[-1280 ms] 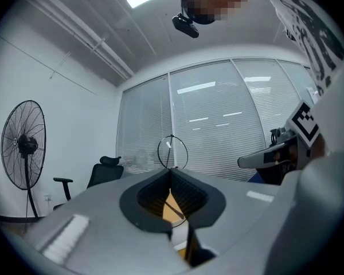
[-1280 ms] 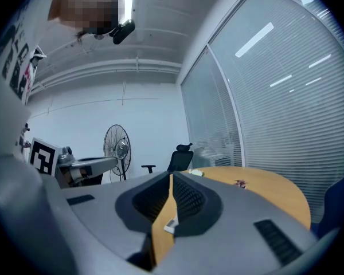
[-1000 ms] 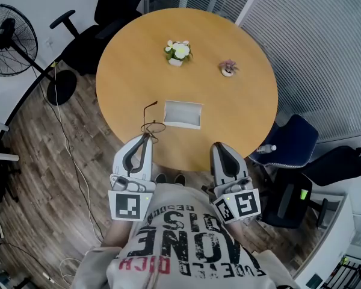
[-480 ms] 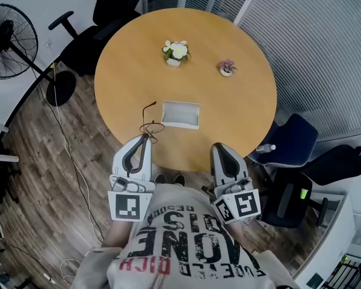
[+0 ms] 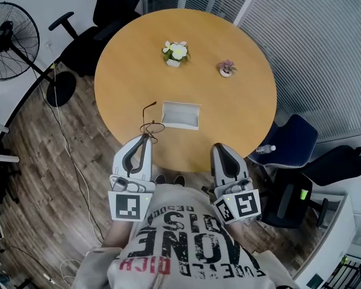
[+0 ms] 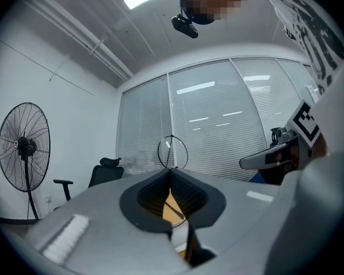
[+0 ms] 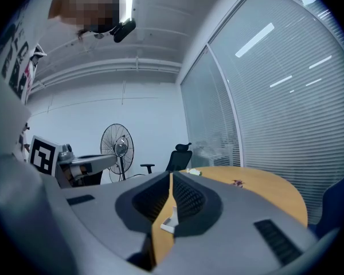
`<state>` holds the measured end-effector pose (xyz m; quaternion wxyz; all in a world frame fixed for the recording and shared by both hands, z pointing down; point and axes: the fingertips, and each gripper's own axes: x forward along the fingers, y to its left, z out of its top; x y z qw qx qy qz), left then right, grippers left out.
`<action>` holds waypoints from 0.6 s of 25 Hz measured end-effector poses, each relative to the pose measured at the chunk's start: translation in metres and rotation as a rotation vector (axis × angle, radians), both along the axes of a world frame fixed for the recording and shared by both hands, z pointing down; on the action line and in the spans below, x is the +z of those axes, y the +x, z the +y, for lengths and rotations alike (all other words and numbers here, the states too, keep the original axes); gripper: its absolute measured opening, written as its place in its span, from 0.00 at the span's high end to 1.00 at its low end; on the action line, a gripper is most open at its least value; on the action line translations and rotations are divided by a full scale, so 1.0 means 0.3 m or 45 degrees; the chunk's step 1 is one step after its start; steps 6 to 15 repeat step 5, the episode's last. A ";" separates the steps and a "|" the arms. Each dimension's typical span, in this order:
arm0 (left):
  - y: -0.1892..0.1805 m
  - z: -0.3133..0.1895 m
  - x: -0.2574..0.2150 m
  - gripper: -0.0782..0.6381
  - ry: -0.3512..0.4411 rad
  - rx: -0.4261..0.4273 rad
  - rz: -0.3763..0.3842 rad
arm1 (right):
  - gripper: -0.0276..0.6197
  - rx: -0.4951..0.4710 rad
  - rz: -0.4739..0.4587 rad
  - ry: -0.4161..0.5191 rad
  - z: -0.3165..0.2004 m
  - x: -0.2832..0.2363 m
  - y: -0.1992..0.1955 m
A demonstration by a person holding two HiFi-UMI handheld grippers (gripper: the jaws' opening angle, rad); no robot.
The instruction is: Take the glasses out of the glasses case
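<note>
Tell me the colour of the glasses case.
The glasses case is white, clearest in the head view.

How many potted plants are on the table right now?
2. A white-flowered potted plant stands toward the far side of the round table; a smaller pink-flowered potted plant stands to its right, apart from it. Nothing on the table could hide another.

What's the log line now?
left gripper: shut on thin round wire glasses | white rectangular case: open, empty | right gripper: shut, empty
</note>
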<state>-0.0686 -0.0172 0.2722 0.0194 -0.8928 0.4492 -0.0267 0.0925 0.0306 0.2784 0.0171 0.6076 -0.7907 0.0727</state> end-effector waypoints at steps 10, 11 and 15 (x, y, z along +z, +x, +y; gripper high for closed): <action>0.006 0.003 0.004 0.87 -0.009 0.003 0.002 | 0.92 -0.002 -0.002 -0.001 0.003 0.002 0.002; 0.006 0.003 0.004 0.87 -0.009 0.003 0.002 | 0.92 -0.002 -0.002 -0.001 0.003 0.002 0.002; 0.006 0.003 0.004 0.87 -0.009 0.003 0.002 | 0.92 -0.002 -0.002 -0.001 0.003 0.002 0.002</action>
